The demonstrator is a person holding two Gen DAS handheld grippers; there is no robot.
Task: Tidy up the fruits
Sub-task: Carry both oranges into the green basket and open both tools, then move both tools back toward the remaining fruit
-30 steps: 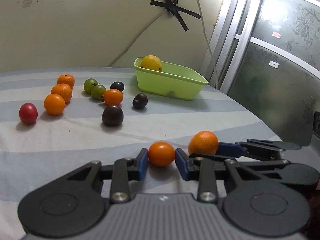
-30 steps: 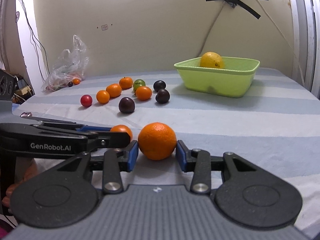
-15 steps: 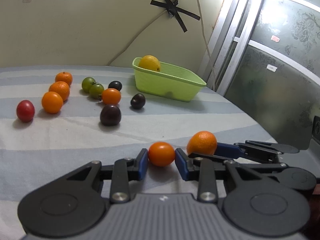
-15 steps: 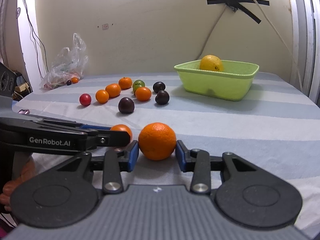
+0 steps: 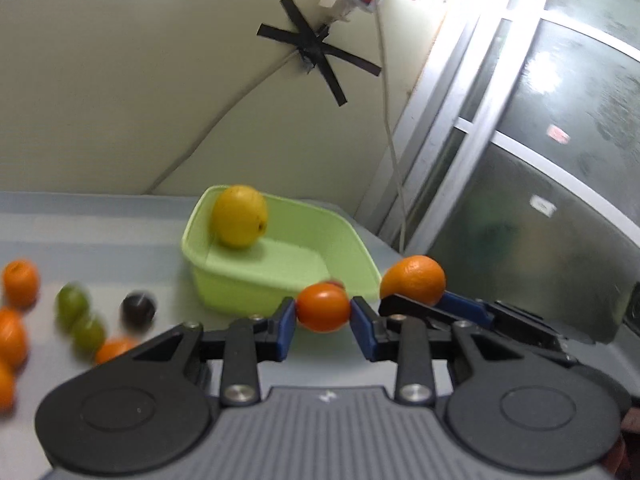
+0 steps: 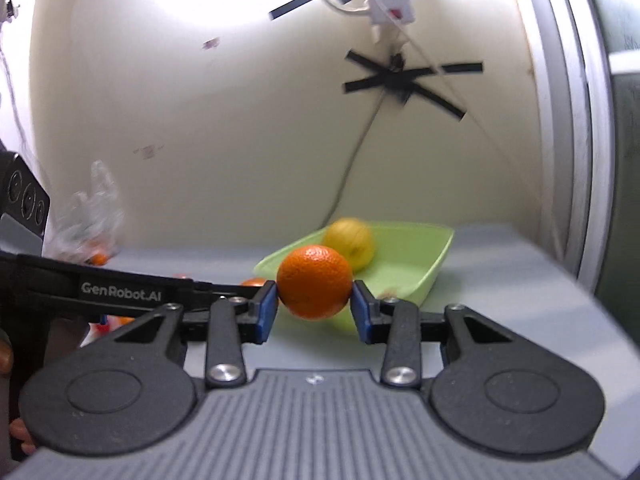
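My left gripper [image 5: 323, 314] is shut on a small smooth orange fruit [image 5: 323, 307], held above the table just in front of the green bin [image 5: 236, 288]. My right gripper [image 6: 314, 304] is shut on a larger dimpled orange [image 6: 314, 282], also lifted, close to the bin [image 6: 436, 256]. In the left wrist view that orange [image 5: 414, 280] and the right gripper's fingers [image 5: 464, 306] show at the right. A yellow citrus fruit [image 5: 239, 216] lies in the bin's far corner, also visible as the yellow fruit [image 6: 350, 242] in the right wrist view.
On the striped cloth to the left lie several oranges [image 5: 20, 282], green fruits [image 5: 72, 306] and a dark plum [image 5: 138, 308]. A plastic bag [image 6: 90, 220] sits at the far left by the wall. A glass door frame [image 5: 452, 120] borders the table on the right.
Both grippers have risen off the cloth with their fruit and moved toward the green bin, which now looks much nearer. The loose fruits have slid to the left edge of view.
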